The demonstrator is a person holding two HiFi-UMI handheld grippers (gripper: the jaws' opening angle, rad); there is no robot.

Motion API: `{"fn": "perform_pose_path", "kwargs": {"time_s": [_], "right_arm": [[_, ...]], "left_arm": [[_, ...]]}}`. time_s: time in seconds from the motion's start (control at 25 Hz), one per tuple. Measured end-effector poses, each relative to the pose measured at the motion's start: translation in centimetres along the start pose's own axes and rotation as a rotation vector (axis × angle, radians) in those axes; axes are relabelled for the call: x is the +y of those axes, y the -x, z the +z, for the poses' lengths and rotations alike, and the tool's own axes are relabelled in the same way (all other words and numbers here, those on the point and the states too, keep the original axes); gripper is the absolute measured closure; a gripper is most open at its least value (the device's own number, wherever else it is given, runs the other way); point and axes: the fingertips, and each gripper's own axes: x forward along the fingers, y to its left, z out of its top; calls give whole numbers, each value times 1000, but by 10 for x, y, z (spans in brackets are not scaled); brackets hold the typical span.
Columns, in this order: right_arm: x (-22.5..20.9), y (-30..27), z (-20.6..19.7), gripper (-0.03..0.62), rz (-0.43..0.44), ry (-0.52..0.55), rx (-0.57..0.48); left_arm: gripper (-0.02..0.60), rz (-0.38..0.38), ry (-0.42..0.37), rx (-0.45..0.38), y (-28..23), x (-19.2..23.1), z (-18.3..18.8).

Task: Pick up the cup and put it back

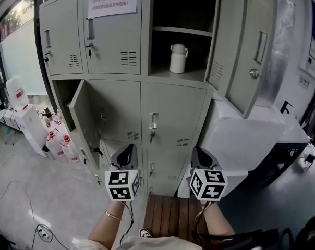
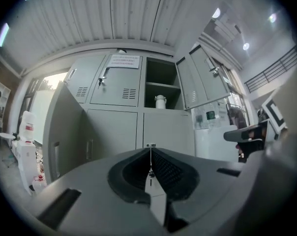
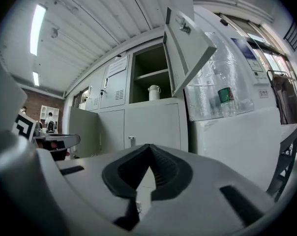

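Pointing at the locker (image 1: pixel 121 105), the left gripper (image 1: pixel 127 151) and right gripper (image 1: pixel 201 155) both have jaws pressed together on nothing, well short of the cup (image 1: pixel 178 58), which stands upright mid-floor in the open upper compartment (image 1: pixel 196 75), back from its front edge. One cup, two grippers. It looks rigid, smooth, likely light and slippery; clamp across the body below the lid

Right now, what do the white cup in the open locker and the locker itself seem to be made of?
The cup looks like smooth white plastic or coated metal, going by its even, slightly shiny surface; it is too small to settle. The locker seems to be thin sheet steel with matte grey paint: pressed vent slots and folded door edges show.
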Motion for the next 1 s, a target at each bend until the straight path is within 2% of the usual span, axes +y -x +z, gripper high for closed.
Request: {"fn": "perform_pose_path", "kwargs": {"time_s": [0.48, 0.68, 1.0], "right_arm": [[-2, -123, 27, 602, -14, 34, -30], [-8, -144, 20, 602, -18, 27, -4], [-10, -169, 31, 602, 45, 32, -15]], "left_arm": [[571, -16, -10, -64, -115, 54, 27], [571, -16, 9, -43, -139, 59, 20], [571, 17, 15, -30, -157, 52, 16]]}}
